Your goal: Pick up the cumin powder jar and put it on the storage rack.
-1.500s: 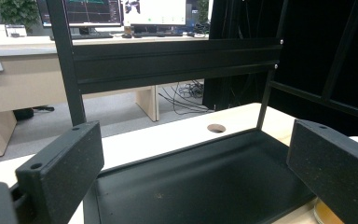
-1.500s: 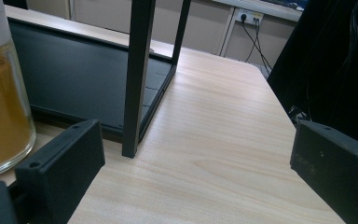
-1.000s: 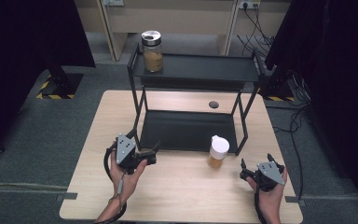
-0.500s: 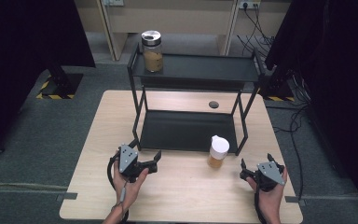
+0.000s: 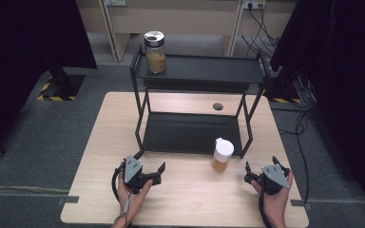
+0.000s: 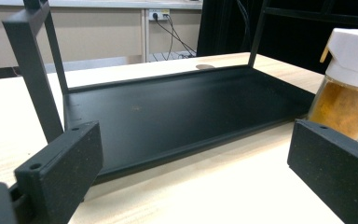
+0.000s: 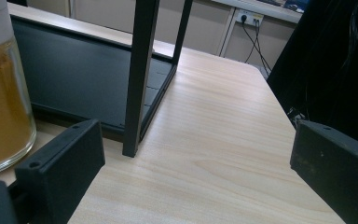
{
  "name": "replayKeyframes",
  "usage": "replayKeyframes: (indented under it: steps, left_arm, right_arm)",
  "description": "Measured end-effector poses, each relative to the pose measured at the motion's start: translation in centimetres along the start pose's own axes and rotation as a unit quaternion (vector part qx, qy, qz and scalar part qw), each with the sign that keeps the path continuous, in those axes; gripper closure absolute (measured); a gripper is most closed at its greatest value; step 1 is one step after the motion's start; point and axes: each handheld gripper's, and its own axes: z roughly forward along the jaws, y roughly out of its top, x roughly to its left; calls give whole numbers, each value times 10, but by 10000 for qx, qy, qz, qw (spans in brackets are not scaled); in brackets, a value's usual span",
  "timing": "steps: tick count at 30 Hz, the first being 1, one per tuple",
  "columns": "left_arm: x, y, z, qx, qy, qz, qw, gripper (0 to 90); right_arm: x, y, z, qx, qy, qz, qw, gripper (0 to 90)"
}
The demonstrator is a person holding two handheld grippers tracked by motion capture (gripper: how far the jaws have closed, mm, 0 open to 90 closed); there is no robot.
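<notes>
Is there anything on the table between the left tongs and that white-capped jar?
Nothing visible. In the high view only bare table lies between the open left tongs and the white-capped jar, which stands at the front edge of the black rack.

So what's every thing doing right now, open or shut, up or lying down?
left gripper: open, holding nothing
right gripper: open, holding nothing
white-capped jar: upright on the table, cap on, beside the rack
silver-lidded jar: upright on the top shelf, lid on
black rack: standing, lower shelf bare
</notes>
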Motion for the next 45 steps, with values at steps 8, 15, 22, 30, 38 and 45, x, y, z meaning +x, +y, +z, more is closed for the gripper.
replayKeyframes:
  steps: [8,15,22,30,38,45]
  left_arm:
    - [0,-5,1,128,54,-48,9999,26]
    - [-2,-8,3,266,27,-42,9996,26]
    - [-5,-8,5,377,13,-41,9993,29]
    - [-8,-10,4,356,91,-8,9993,36]
    - [-8,-9,5,383,125,-45,9992,38]
    - [-7,-10,4,358,101,-41,9993,39]
  right_arm:
    - [0,0,0,4,13,-1,10000,30]
    - [0,0,0,1,7,-2,10000,30]
    - [0,0,0,0,-5,-7,10000,30]
    - [0,0,0,12,-3,-6,10000,30]
    - [0,1,0,14,9,3,10000,30]
    - [0,1,0,18,8,-33,10000,30]
